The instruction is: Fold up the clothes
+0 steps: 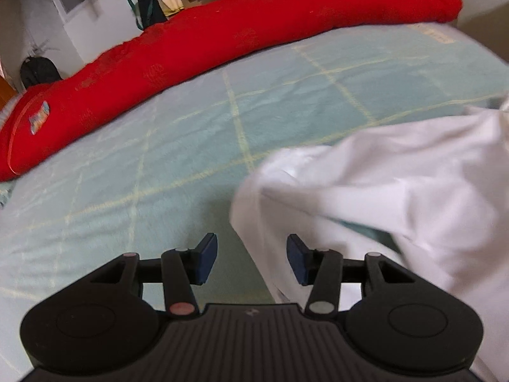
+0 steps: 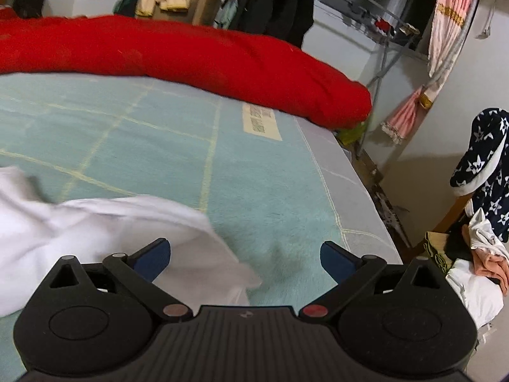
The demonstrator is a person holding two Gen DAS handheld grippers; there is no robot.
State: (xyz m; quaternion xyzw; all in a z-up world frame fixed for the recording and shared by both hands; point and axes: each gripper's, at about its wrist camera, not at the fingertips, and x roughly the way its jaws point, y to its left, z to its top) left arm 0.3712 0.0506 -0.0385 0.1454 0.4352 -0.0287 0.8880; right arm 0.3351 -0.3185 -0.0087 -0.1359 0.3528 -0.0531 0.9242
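Observation:
A white garment (image 1: 397,184) lies rumpled on the pale green bed cover (image 1: 159,146), filling the right half of the left wrist view. My left gripper (image 1: 252,259) is open just above the garment's left edge, its blue pads holding nothing. In the right wrist view the same white garment (image 2: 105,232) spreads over the lower left of the bed cover (image 2: 261,191). My right gripper (image 2: 245,259) is wide open over the garment's right edge, its left finger above the cloth and its right finger above bare cover.
A long red quilt (image 1: 222,44) (image 2: 191,60) lies rolled along the bed's far side. The bed's right edge (image 2: 359,191) drops to the floor. A chair piled with clothes (image 2: 483,222) stands at the right. Hanging clothes (image 2: 280,3) line the back wall.

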